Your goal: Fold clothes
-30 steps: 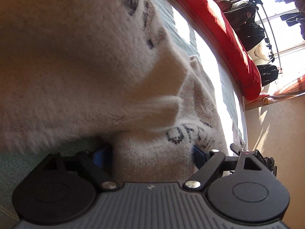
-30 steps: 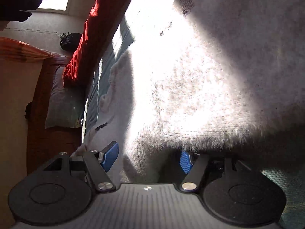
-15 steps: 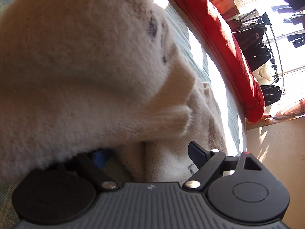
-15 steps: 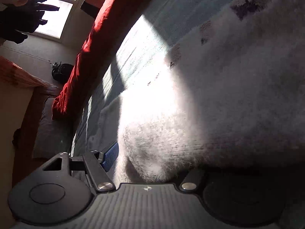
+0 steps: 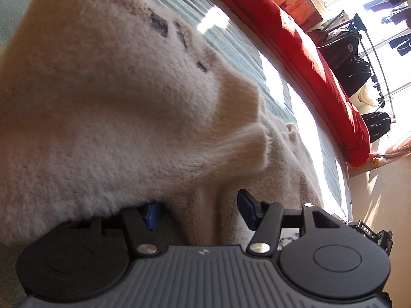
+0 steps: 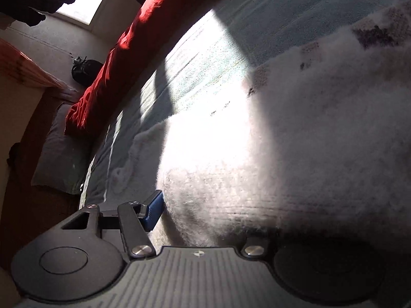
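Note:
A fluffy cream sweater [image 5: 115, 102] with dark markings lies bunched on a grey-green bed cover [image 5: 231, 46]. My left gripper [image 5: 199, 210] sits low at its near edge. Its jaws are closing around an upright fold of the knit, and a thin dark gap still shows beside the left blue pad [image 5: 151, 213]. In the right wrist view the same sweater [image 6: 295, 154] is half in sunlight. My right gripper [image 6: 203, 218] is closing on its near hem. The left pad [image 6: 155, 209] is at the fluffy edge, and the right finger is hidden under the knit.
A rumpled red duvet [image 5: 308, 51] runs along the far side of the bed, also visible as the red duvet [image 6: 115, 59]. Dark garments hang on a rack [image 5: 354, 59] by the window. A grey pillow [image 6: 59, 154] and a dark bag [image 6: 84, 71] lie on the floor.
Both grippers have pushed in under the sweater's edge and their fingers have drawn closer together. The knit now overhangs the left finger of the left gripper and the right finger of the right one.

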